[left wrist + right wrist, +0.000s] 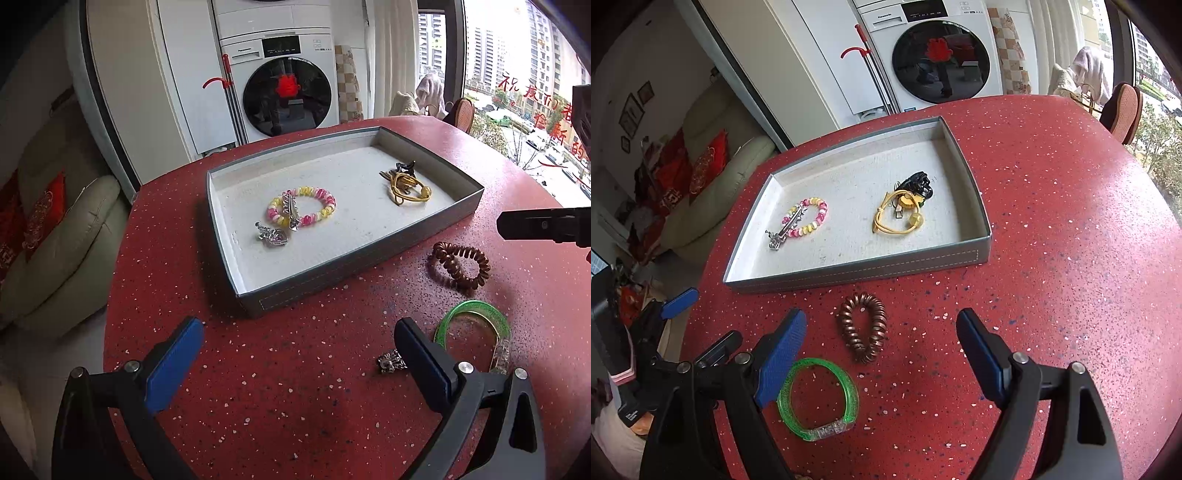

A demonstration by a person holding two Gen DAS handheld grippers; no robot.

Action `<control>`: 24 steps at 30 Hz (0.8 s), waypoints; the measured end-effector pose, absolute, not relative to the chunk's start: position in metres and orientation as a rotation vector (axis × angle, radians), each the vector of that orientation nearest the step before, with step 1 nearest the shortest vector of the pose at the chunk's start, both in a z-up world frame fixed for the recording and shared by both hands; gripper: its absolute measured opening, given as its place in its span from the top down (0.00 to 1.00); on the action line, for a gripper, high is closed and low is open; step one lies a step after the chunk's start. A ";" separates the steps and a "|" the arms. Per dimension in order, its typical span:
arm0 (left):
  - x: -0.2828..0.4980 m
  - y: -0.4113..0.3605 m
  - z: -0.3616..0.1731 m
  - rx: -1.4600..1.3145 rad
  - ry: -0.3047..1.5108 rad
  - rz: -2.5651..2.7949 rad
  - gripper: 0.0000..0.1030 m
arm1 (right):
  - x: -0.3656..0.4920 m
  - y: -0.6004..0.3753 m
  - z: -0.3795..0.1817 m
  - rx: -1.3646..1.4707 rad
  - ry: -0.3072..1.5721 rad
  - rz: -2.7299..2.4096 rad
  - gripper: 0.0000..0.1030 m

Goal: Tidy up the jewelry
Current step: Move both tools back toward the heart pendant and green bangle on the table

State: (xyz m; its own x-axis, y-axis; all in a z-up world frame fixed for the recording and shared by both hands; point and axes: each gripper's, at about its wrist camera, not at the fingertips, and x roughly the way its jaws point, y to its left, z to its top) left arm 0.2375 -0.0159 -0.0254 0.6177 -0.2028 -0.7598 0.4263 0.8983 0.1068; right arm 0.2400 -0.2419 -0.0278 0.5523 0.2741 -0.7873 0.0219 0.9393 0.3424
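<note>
Both tongs are spread wide with nothing in them. Left gripper (299, 347) hovers over bare red table (258, 406) near the front edge, and a little silver charm (389, 362) sits right against its right finger. Right gripper (881, 343) hangs over the brown spiral hair tie (864, 326), which lies between its fingers but isn't touched. Green bangle (818, 398) lies just beside that tie, closer to the front edge, partly tucked under the right gripper's left finger.

Grey tray (857, 273) sits toward the middle of the table. Inside, on its left side, there's a pink and yellow bead bracelet (301, 206) with a silver hair clip (290, 210) lying across it, plus a silver brooch thing (269, 234) just beside. Over on the tray's right side, a yellow cord tie (897, 219) is touching a black claw clip (918, 182).
</note>
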 end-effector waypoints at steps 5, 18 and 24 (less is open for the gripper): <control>0.227 -0.018 -0.033 0.340 0.837 -0.418 0.00 | 0.227 -0.237 -0.035 0.315 1.016 0.158 0.17; 0.220 -0.034 -0.050 0.443 0.874 -0.497 0.00 | 0.212 -0.213 -0.045 0.217 1.075 0.179 0.17; 0.223 -0.040 -0.051 0.444 0.876 -0.505 0.00 | 0.214 -0.200 -0.047 0.159 1.095 0.194 0.29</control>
